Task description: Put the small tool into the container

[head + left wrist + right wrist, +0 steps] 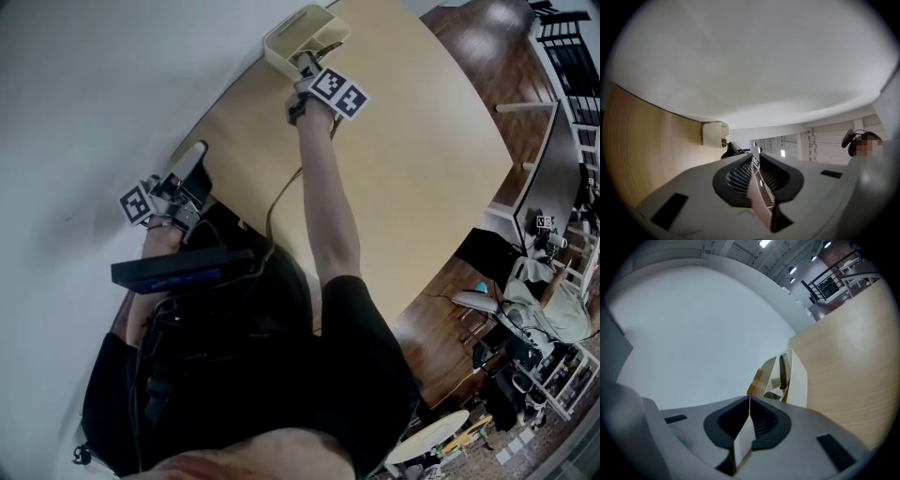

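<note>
- Presently the delivery step is judged to be in hand: the right gripper (749, 400) is stretched out to the far edge of the table (422, 141), up against the cream container (798, 376) that stands by the white wall (94, 75).
- Its jaws are seen pressed together on a thin edge, and a slim, ribbed, tan piece projects from their tips. This piece is taken to be the small tool (756, 383), though its kind cannot be made out.
- The tool's free end is seen level with the container's near rim, beside the ribbed side wall. Whether it is already over the opening cannot be told, so it is not yet counted as inside.
- The left gripper (195, 157) is held back at the near left of the table, well apart from the container. Its jaws are drawn to a narrow slit and nothing is seen gripped between them.
- For the next move, the tool would probably have to be carried a little farther across the rim and lowered into the hollow.
- Only then should the right jaws be parted, so that the tool is dropped inside and not onto the table.
</note>
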A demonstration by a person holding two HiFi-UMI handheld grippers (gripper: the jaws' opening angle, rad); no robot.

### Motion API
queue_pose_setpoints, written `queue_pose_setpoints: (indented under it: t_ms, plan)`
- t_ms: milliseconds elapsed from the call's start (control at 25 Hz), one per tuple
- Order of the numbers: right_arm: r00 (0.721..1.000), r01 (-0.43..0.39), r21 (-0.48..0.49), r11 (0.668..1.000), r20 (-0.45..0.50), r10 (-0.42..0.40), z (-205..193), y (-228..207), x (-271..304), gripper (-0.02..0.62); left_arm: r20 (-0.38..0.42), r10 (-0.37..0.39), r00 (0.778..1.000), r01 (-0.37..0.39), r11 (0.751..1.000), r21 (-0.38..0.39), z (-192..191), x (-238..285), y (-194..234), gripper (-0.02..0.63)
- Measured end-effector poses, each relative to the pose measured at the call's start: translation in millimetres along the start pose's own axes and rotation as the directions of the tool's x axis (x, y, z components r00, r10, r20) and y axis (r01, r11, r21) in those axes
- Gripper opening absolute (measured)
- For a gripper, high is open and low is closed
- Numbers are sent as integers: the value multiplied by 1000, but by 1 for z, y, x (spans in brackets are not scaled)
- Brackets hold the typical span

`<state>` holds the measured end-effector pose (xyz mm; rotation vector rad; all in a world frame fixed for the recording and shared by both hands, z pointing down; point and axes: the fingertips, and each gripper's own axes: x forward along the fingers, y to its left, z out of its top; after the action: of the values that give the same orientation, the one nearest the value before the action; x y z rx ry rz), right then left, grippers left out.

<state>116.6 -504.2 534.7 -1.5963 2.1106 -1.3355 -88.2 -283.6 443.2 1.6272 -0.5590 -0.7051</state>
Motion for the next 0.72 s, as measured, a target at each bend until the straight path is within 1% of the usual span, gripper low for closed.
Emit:
queue_pose_setpoints:
  t_ms: [160, 360, 520, 720]
  plan:
    - [998, -27, -15, 1000, 48, 28, 5, 2, -17, -9, -12, -5, 1000, 5, 1000, 6, 0, 2, 1, 32]
    - [983, -96, 7, 995, 159, 94, 21, 3, -49, -11, -28, -11, 1000, 12, 1000, 25, 1, 3, -1, 32]
    - [957, -144, 35, 989, 260, 130, 38, -2, -80, -11, -38, -2, 999, 3, 999, 45, 2, 3, -1, 32]
    - [917, -187, 58, 981, 369, 153, 58, -20, -136, -12, -74, 14, 997, -9, 998, 69, -5, 12, -8, 32]
